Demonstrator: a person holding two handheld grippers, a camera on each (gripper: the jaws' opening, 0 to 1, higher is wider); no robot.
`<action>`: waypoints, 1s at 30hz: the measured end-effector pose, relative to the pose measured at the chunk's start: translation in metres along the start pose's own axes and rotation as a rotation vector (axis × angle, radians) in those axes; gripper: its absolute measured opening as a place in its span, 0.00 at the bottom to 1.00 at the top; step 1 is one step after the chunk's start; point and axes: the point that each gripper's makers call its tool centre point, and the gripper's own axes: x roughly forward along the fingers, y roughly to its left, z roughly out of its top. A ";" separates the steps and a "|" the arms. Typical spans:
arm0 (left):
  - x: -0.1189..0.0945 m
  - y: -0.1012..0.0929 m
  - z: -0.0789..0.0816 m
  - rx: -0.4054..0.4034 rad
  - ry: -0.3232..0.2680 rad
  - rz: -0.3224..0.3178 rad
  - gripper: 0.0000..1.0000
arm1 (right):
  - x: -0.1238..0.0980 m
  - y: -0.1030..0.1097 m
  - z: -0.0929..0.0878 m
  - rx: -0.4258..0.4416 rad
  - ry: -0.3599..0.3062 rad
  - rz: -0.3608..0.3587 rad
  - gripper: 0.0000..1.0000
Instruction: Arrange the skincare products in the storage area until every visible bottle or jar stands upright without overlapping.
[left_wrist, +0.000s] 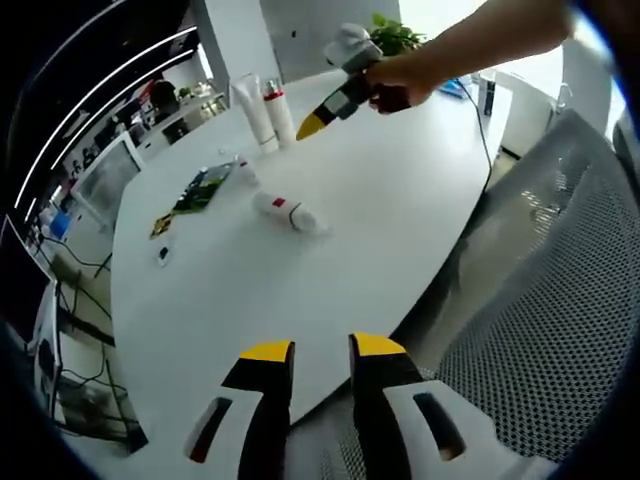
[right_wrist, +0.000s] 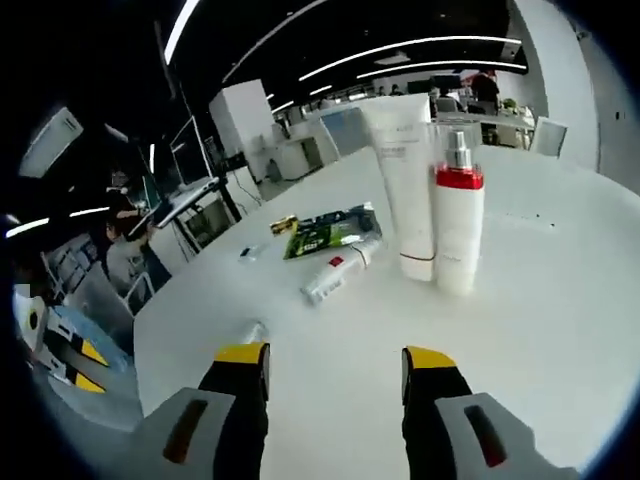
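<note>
Ahead and left of the empty, parted right gripper jaws lies a small white plastic tube with a red label, light and slick; grip mid-body. Beyond stand a tall white tube and red-collared pump bottle

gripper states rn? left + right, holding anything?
Left gripper: open, holding nothing, at the table edge.
Right gripper: open, holding nothing, facing the standing pump bottle and tube.
</note>
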 end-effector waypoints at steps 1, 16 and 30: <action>-0.001 0.001 0.001 0.002 -0.004 0.004 0.20 | 0.000 0.012 -0.002 0.001 0.007 0.012 0.54; -0.005 0.008 0.008 -0.013 -0.054 0.038 0.16 | 0.036 0.092 -0.057 -0.108 0.248 -0.067 0.61; -0.004 0.005 0.006 0.007 -0.040 0.027 0.15 | 0.029 0.077 -0.086 -0.161 0.342 -0.135 0.16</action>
